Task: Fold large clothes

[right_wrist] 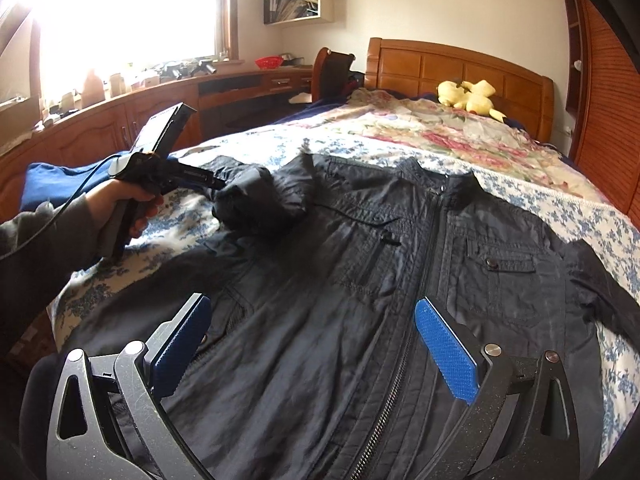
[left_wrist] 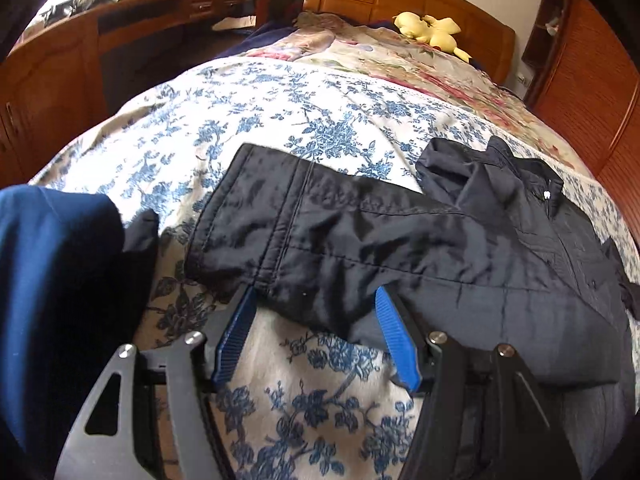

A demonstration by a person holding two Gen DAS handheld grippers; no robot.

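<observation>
The black jacket point(right_wrist: 400, 264) lies front-up on the bed point(right_wrist: 560, 208), spread over the blue-flowered quilt point(left_wrist: 240, 120). Its long axis runs from the hem near the camera to the collar point(right_wrist: 440, 184), which points toward the wooden headboard point(right_wrist: 460, 68); the zip runs up the middle. One sleeve point(left_wrist: 320, 232) stretches sideways across the quilt, its cuff pointing toward the side of the bed with the wooden cabinets.

The left gripper point(left_wrist: 316, 300) sits at the near edge of that sleeve with its blue pads point(left_wrist: 394, 336) spread wide; the cloth crosses the gap at the fingertips, and I cannot tell whether they touch it. The right gripper point(right_wrist: 312, 316) hangs above the lower front of the jacket, jaws apart, either side of the zip, holding nothing. A yellow plush toy point(right_wrist: 468, 98) rests by the headboard.
</observation>
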